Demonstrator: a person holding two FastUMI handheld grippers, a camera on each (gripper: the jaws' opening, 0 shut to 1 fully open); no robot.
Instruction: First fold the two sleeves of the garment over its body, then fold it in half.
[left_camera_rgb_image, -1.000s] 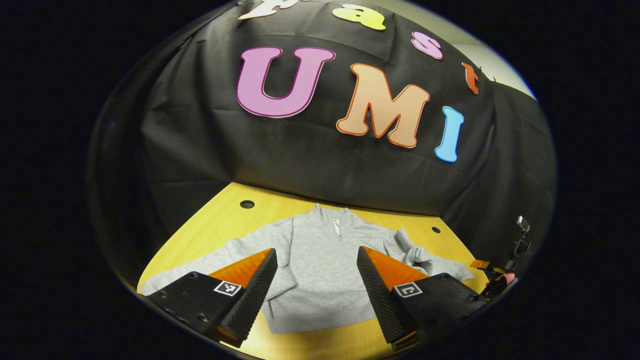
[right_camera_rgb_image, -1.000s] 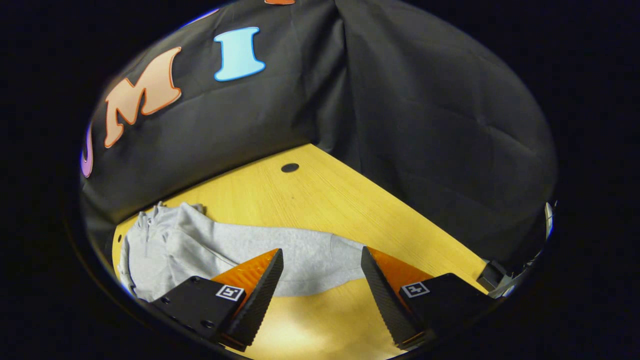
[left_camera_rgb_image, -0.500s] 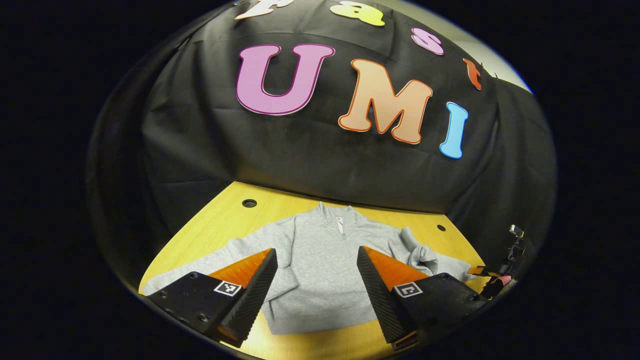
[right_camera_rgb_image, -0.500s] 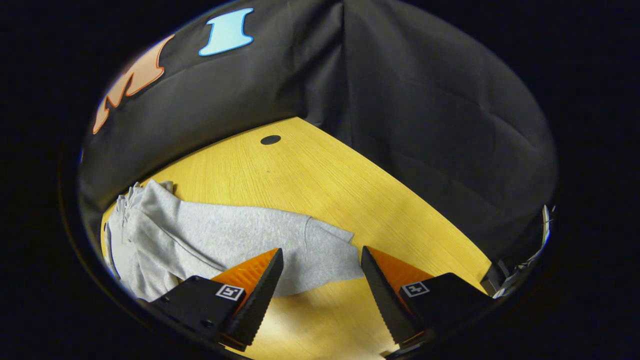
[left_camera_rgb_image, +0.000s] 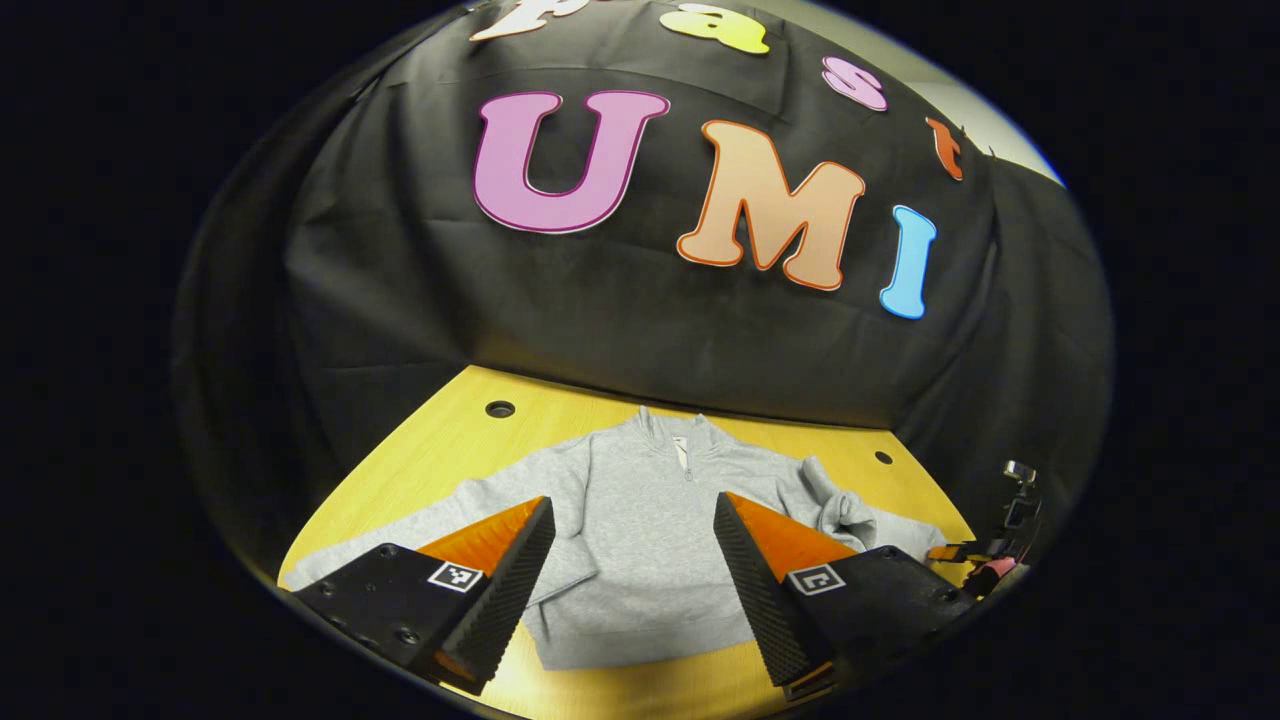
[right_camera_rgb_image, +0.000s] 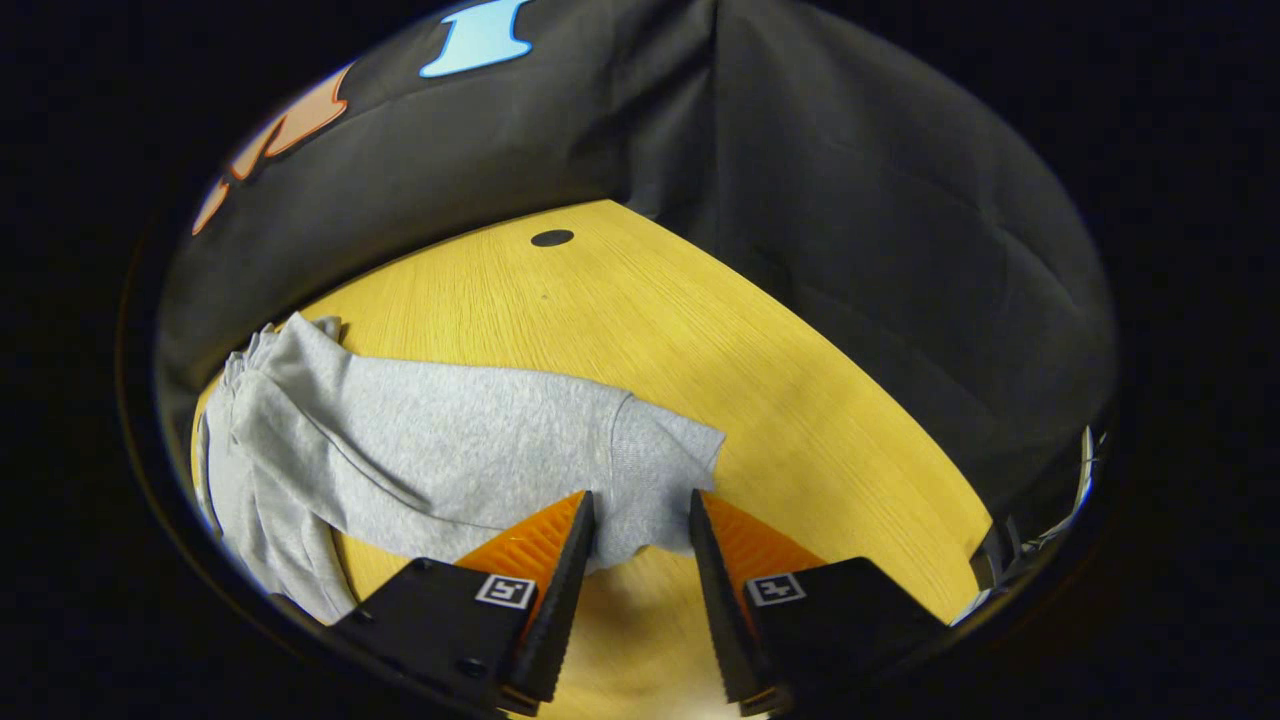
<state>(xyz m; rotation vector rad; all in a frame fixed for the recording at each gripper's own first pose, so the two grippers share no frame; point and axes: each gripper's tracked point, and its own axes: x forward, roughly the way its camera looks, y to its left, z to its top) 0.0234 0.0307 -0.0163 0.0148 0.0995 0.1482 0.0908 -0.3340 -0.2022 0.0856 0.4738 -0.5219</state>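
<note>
A grey zip-neck sweatshirt (left_camera_rgb_image: 640, 540) lies flat on the yellow table (left_camera_rgb_image: 420, 450), collar far, hem near. My left gripper (left_camera_rgb_image: 632, 510) hovers open above the hem, its fingers wide apart over the body. One sleeve (left_camera_rgb_image: 410, 522) stretches out to the left; the other (left_camera_rgb_image: 840, 510) is bunched near the shoulder. In the right gripper view that sleeve (right_camera_rgb_image: 470, 440) runs across the table (right_camera_rgb_image: 760, 340) to its cuff (right_camera_rgb_image: 660, 455). My right gripper (right_camera_rgb_image: 640, 505) straddles the cuff's near edge, jaws narrowed with a gap still showing. The right gripper (left_camera_rgb_image: 950, 551) also appears at the sleeve's end.
Round cable holes sit in the tabletop at the far left (left_camera_rgb_image: 499, 408) and far right (left_camera_rgb_image: 882, 457), the latter also seen beyond the sleeve (right_camera_rgb_image: 551, 238). Black cloth walls close off the table's far sides. Bare wood lies right of the cuff.
The right gripper has moved forward and down onto the cuff, and its jaws have narrowed. The left gripper has hardly moved and stays wide open.
</note>
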